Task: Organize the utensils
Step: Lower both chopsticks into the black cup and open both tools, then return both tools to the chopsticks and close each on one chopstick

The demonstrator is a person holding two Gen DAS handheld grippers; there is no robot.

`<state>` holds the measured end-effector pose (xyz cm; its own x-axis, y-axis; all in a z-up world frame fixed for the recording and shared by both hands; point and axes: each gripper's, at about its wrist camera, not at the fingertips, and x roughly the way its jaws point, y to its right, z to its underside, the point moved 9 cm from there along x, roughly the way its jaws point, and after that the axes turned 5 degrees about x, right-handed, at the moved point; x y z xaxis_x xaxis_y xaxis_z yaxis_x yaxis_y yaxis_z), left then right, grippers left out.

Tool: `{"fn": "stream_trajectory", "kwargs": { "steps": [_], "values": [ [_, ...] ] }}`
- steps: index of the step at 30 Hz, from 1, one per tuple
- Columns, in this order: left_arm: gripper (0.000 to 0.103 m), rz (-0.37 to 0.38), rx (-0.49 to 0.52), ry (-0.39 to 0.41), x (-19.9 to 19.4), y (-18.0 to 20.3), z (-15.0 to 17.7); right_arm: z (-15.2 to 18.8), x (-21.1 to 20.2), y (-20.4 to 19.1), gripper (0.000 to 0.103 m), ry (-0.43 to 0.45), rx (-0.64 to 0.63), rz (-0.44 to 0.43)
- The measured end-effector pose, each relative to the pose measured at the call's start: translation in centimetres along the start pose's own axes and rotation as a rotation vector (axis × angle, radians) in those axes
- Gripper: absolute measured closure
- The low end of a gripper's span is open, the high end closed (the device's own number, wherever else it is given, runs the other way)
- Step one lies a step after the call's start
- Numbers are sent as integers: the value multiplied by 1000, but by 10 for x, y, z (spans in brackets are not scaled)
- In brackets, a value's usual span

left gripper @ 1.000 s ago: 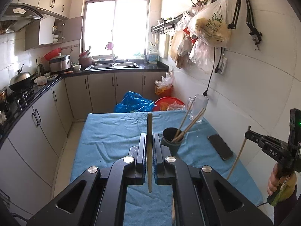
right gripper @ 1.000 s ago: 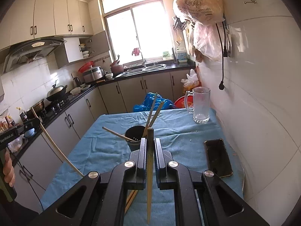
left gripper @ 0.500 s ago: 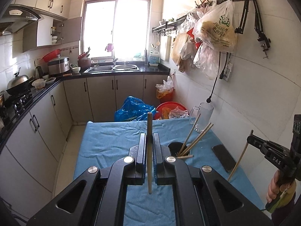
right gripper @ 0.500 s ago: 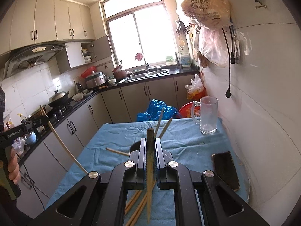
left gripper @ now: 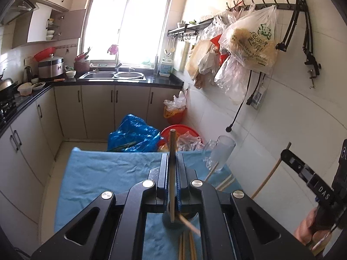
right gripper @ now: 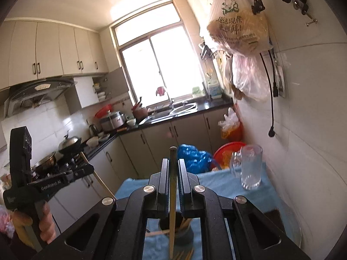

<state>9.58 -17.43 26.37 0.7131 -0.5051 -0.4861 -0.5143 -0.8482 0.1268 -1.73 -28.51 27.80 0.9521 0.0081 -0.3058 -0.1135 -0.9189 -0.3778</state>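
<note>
Both grippers (left gripper: 172,169) (right gripper: 172,173) higher now, pale chopsticks (left gripper: 172,173) (right gripper: 172,205) still clamped upright.

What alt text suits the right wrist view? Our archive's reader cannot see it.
The right gripper is shut on an upright chopstick above a dark cup holding more chopsticks, on a blue-covered table. A glass mug stands at right; the left gripper holds another chopstick.

We look forward along each gripper, tilted slightly down, close above the surface (left gripper: 104,173); both views share the window (left gripper: 130,21) and sink (right gripper: 184,108).
</note>
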Motion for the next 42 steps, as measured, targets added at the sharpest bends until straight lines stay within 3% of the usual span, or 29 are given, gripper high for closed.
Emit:
{"fn": "stream_trajectory", "kwargs": {
  "steps": [10, 16, 21, 27, 33, 37, 42],
  "values": [
    [98, 25, 25, -31, 63, 16, -12, -4, 63, 17, 95, 36, 37, 61],
    [98, 18, 28, -122, 98, 15, 21, 29, 104, 38, 95, -66, 105, 67],
    [98, 17, 32, -148, 105, 14, 35, 65, 128, 44, 95, -173, 123, 54],
    [97, 10, 37, -116, 92, 11, 31, 79, 135, 42, 94, -209, 106, 50],
    [95, 1, 15, -95, 68, 1, 30, 71, 122, 37, 84, -192, 93, 43],
    [79, -32, 17, -58, 40, -8, 31, 63, 98, 32, 76, -171, 73, 39],
    [72, -84, 7, -24, -1, -23, 41, 63, 62, 25, 71, -172, 36, 47]
  ]
}}
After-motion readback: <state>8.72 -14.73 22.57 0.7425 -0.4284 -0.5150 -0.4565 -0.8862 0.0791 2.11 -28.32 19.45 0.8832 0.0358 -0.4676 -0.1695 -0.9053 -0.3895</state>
